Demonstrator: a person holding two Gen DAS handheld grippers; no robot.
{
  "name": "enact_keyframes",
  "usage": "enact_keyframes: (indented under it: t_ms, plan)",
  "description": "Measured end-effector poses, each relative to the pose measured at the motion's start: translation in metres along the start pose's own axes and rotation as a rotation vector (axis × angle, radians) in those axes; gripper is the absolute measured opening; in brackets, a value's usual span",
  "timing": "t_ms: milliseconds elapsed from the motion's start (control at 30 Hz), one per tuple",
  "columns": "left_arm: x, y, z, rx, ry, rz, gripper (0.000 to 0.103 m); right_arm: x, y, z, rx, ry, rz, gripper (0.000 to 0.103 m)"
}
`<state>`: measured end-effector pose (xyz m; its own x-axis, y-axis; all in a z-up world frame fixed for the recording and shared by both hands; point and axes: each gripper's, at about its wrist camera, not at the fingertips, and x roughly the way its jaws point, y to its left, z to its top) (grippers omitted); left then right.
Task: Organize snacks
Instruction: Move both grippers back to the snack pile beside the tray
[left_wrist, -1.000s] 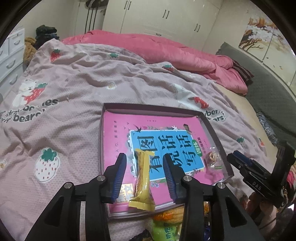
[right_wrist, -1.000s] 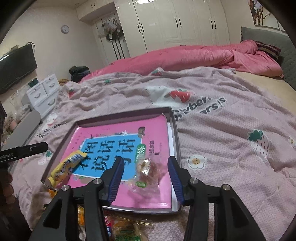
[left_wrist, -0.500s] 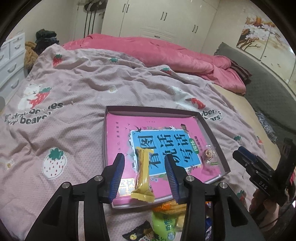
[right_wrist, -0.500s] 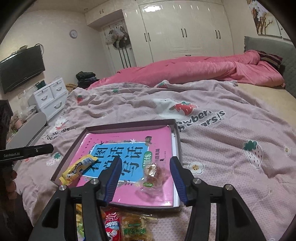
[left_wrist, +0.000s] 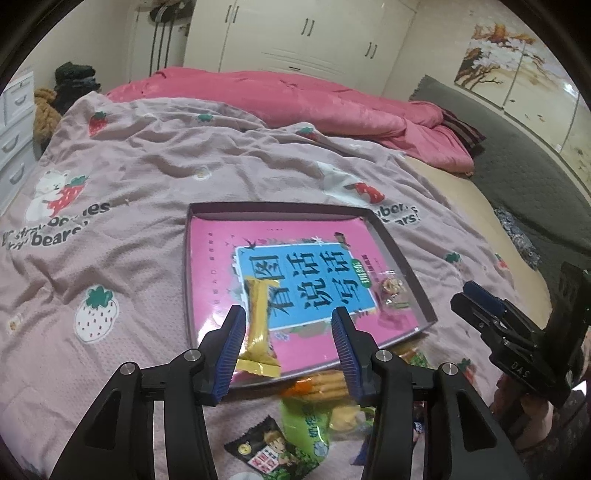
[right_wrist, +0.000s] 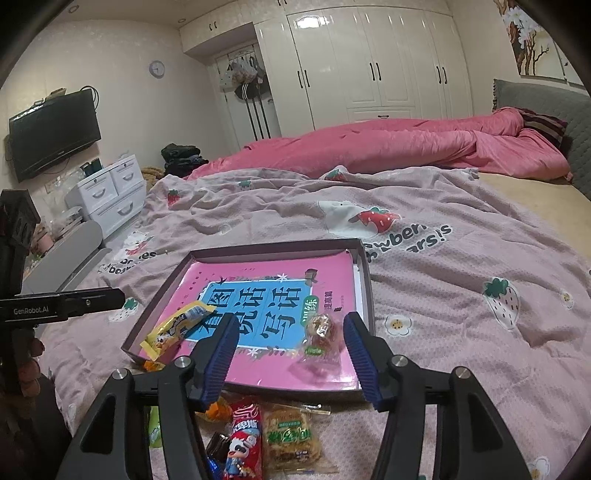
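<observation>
Blue ribbed pads line both tools. Nearest the left wrist camera, the left hand-held gripper (left_wrist: 288, 332) stands partly spread, its jaws having just been opening; nothing is gripped, though the yellow snack bar (left_wrist: 258, 325) lies below and between them, one end over the near rim of the shallow box (left_wrist: 391, 243). Only this view shows the black packet (left_wrist: 269, 450) and the green packet (left_wrist: 306, 424) on the bedspread (left_wrist: 129, 192) in front of that rim, and the right tool's tip at the right edge.

From the right wrist camera, the right hand-held gripper (right_wrist: 290, 350) is likewise partly spread, jaws just having opened further and holding nothing; the clear-wrapped sweet (right_wrist: 321, 332) lies beneath the gap, on the pink book (right_wrist: 266, 269) inside the box. This view alone shows the red packet (right_wrist: 245, 432) and the clear biscuit pack (right_wrist: 290, 439) lying side by side on the bedspread just before the box, and the left tool's black finger at the left edge.

Farther off, both views show the strawberry-printed bedspread and the pink quilt (right_wrist: 388, 147) bunched behind it, then white wardrobe doors (right_wrist: 369, 66). Only the right view takes in the wall-hung television (right_wrist: 55, 129), the clock (right_wrist: 157, 69) and the white drawers (right_wrist: 110, 192); only the left shows the wide painted panel (left_wrist: 517, 62) on the right wall.
</observation>
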<state>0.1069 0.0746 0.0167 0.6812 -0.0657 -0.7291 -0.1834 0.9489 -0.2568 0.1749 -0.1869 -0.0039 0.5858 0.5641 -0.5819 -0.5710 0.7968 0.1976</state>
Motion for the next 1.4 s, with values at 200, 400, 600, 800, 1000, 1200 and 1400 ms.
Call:
enact_keyframes:
  t_ms: [200,400,600,800,1000,1200,1400]
  plan:
    - [-0.004,-0.008,-0.004,0.020,0.010,-0.022,0.053,-0.006,0.007,-0.004,-0.015,0.003,-0.003,0.058]
    - [-0.007,-0.016,-0.012,0.044,0.028,-0.033,0.054,-0.013,0.012,-0.008,-0.025,0.007,-0.003,0.058]
    - [-0.009,-0.019,-0.019,0.054,0.038,-0.037,0.054,-0.021,0.014,-0.014,-0.029,0.012,-0.009,0.058]
    - [-0.013,-0.023,-0.026,0.070,0.044,-0.037,0.054,-0.028,0.017,-0.019,-0.032,0.022,-0.014,0.058]
    - [-0.013,-0.027,-0.035,0.089,0.066,-0.033,0.054,-0.033,0.022,-0.027,-0.041,0.045,-0.014,0.058]
    - [-0.008,-0.032,-0.048,0.104,0.110,-0.041,0.054,-0.035,0.030,-0.035,-0.065,0.078,-0.017,0.058]
    - [-0.004,-0.038,-0.060,0.136,0.146,-0.037,0.054,-0.037,0.037,-0.043,-0.086,0.106,-0.019,0.058]
